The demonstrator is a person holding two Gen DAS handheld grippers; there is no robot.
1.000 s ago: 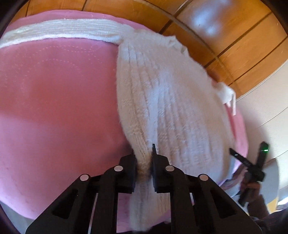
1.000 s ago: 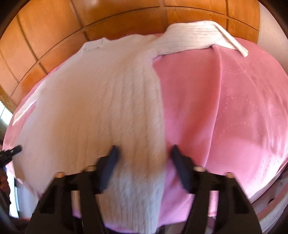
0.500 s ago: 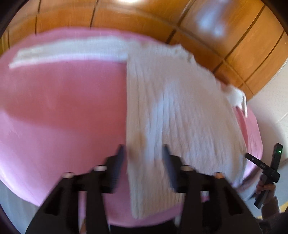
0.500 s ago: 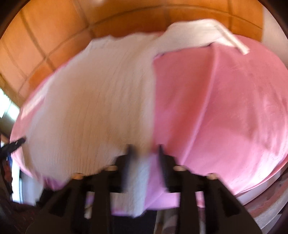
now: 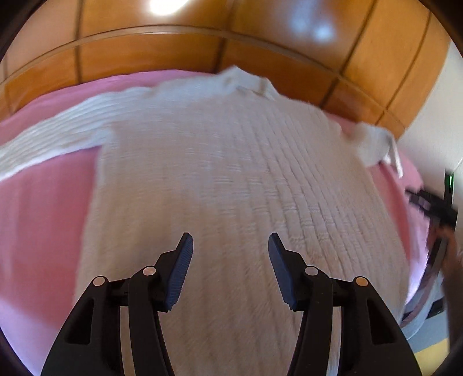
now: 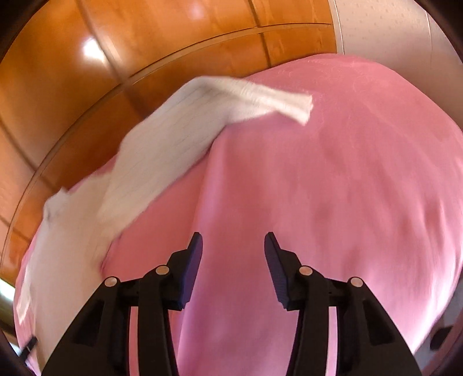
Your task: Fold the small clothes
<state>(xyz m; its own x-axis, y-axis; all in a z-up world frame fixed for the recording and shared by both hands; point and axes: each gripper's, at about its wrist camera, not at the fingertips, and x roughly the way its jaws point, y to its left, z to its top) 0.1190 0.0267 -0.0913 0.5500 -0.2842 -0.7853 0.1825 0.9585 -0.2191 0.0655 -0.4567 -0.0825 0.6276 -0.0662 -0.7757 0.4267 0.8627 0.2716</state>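
A white ribbed knit sweater (image 5: 231,173) lies spread flat on a pink bed cover (image 5: 43,231). One sleeve (image 5: 43,144) stretches out to the left. My left gripper (image 5: 230,235) hovers open over the lower middle of the sweater's body, with nothing between its pads. In the right wrist view the sweater (image 6: 162,150) lies to the left, and its other sleeve (image 6: 260,98) reaches toward the middle. My right gripper (image 6: 233,235) stands open over bare pink cover (image 6: 332,188), beside the sweater and apart from it. Both views are blurred by motion.
A glossy wooden headboard (image 5: 202,49) runs along the far side of the bed (image 6: 115,72). A white wall (image 6: 390,26) stands at the far right. At the right edge of the left wrist view, my right gripper (image 5: 419,199) is a dark blur past the bed's edge.
The left gripper let go of the sweater's side edge, opened and swung right over the body. The right gripper swung right, off the sweater's edge and onto the bare pink cover.
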